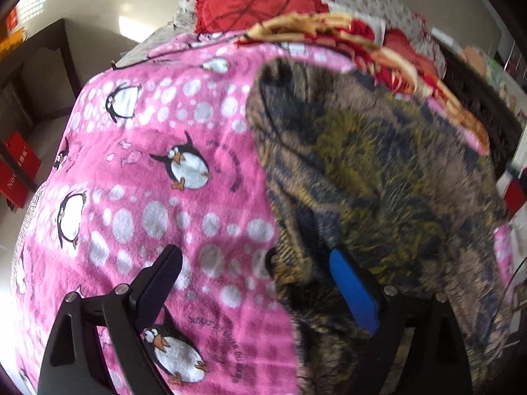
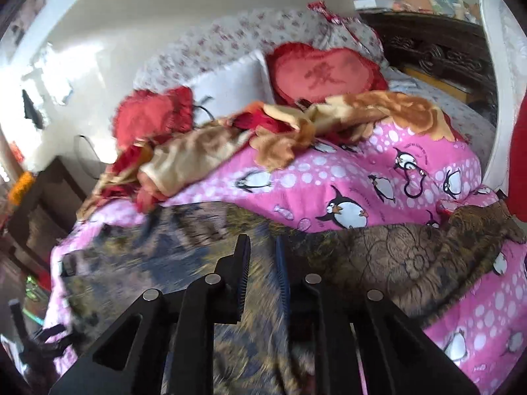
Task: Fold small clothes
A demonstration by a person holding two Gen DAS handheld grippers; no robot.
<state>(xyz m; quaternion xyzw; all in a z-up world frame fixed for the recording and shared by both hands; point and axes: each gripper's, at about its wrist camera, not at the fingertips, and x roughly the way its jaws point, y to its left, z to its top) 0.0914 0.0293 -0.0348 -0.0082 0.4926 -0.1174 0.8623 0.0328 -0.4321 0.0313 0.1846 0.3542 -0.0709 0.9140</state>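
Left wrist view shows the left gripper (image 1: 257,283) with fingers spread wide and pinching nothing, straddling the near left edge of the brown patterned garment (image 1: 378,171), which lies on the pink penguin blanket (image 1: 158,171) with its long axis running away up the frame. In the right wrist view the right gripper (image 2: 263,263) has its fingers nearly together over that fabric; blur hides whether they pinch it.
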